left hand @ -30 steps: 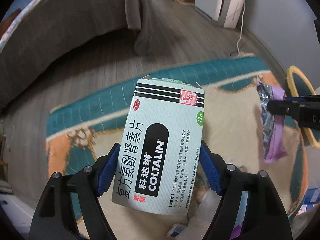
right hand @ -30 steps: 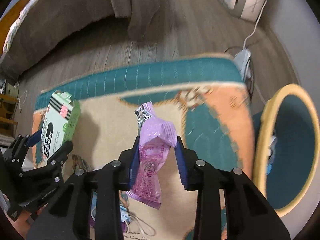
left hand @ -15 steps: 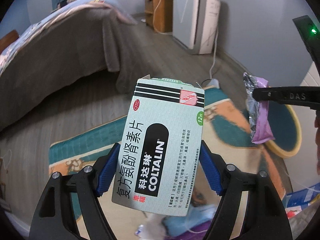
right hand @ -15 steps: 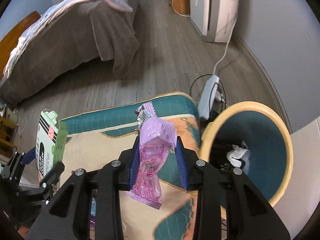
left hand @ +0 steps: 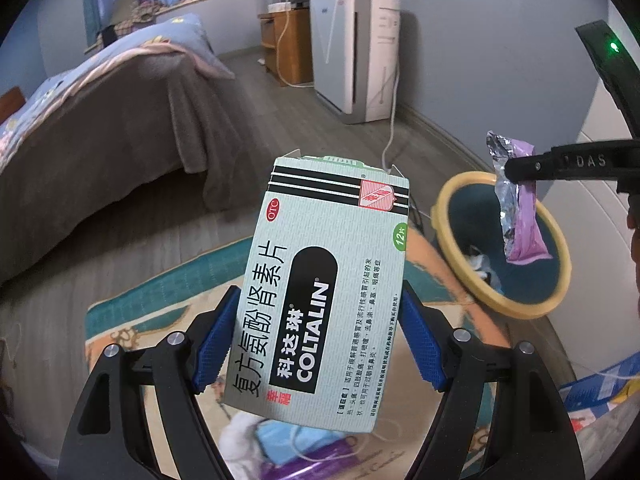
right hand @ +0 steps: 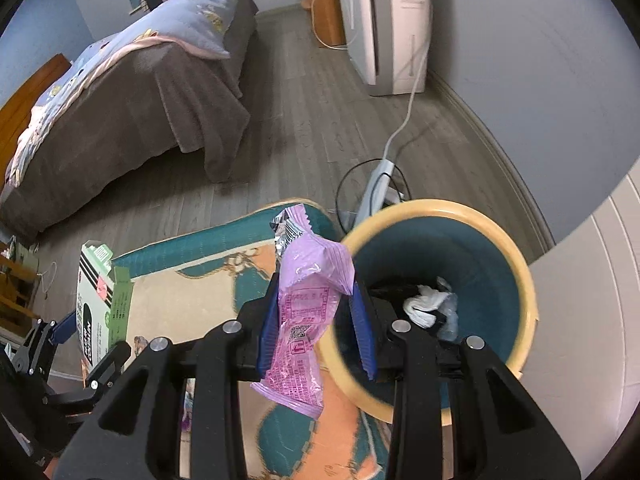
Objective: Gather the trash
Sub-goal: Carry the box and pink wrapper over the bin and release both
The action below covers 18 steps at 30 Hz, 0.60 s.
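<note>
My left gripper (left hand: 320, 336) is shut on a pale green medicine box (left hand: 320, 292) printed COLTALIN, held upright above the rug; the same box (right hand: 102, 304) shows at the left of the right wrist view. A crumpled purple snack wrapper (right hand: 306, 316) is clamped in my right gripper (right hand: 316, 320), hanging over the near rim of the trash bin (right hand: 516, 264), which is teal with a yellow rim. In the left wrist view the wrapper (left hand: 520, 216) dangles above the bin (left hand: 452, 256). White crumpled paper (right hand: 428, 304) lies inside the bin.
A teal, orange and cream rug (right hand: 200, 292) covers the floor below, with a blue mask (left hand: 292, 440) and purple litter (left hand: 320, 460) on it. A bed (right hand: 120, 92) stands at the left, an air purifier (right hand: 384, 20) by the wall, its cable and power strip (right hand: 376, 188) beside the bin.
Both grippers have risen and swung toward the bin, tilting up so the room shows. The wrapper now hangs over the bin's rim. Both grips are unchanged.
</note>
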Available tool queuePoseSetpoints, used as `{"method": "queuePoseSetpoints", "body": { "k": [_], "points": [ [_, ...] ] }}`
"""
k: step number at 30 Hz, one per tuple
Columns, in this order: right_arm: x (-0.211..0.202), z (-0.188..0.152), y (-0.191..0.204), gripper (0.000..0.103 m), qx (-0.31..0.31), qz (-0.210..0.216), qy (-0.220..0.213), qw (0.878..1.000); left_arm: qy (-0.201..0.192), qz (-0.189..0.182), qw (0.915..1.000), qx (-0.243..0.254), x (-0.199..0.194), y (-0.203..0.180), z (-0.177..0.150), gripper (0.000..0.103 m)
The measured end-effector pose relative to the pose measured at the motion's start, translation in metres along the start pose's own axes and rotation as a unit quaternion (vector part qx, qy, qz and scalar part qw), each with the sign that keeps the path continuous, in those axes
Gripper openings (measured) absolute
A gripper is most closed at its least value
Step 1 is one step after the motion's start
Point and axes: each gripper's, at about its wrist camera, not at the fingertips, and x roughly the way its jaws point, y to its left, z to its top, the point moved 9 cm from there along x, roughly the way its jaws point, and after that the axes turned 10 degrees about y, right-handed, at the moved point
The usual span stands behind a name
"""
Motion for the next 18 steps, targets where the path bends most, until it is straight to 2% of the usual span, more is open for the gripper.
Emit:
{"method": "queuePoseSetpoints", "body": {
  "k": [5,12,18],
  "points": [
    [-0.008,-0.001,-0.028,0.033,0.02,-0.005,-0.005,1.0,0.001,0.002,0.9996,0.028,-0.007,-0.028,-0.005,0.077],
    [-0.002,-0.007,-0.057,0.033,0.05,0.001,0.005,0.999,-0.003,-0.028,0.9987,0.042,-0.019,-0.069,-0.001,0.077],
    [0.002,-0.009,-0.084,0.033,0.075,-0.005,0.008,0.997,0.011,-0.059,0.9971,0.047,-0.007,-0.108,0.01,0.077]
  ]
}}
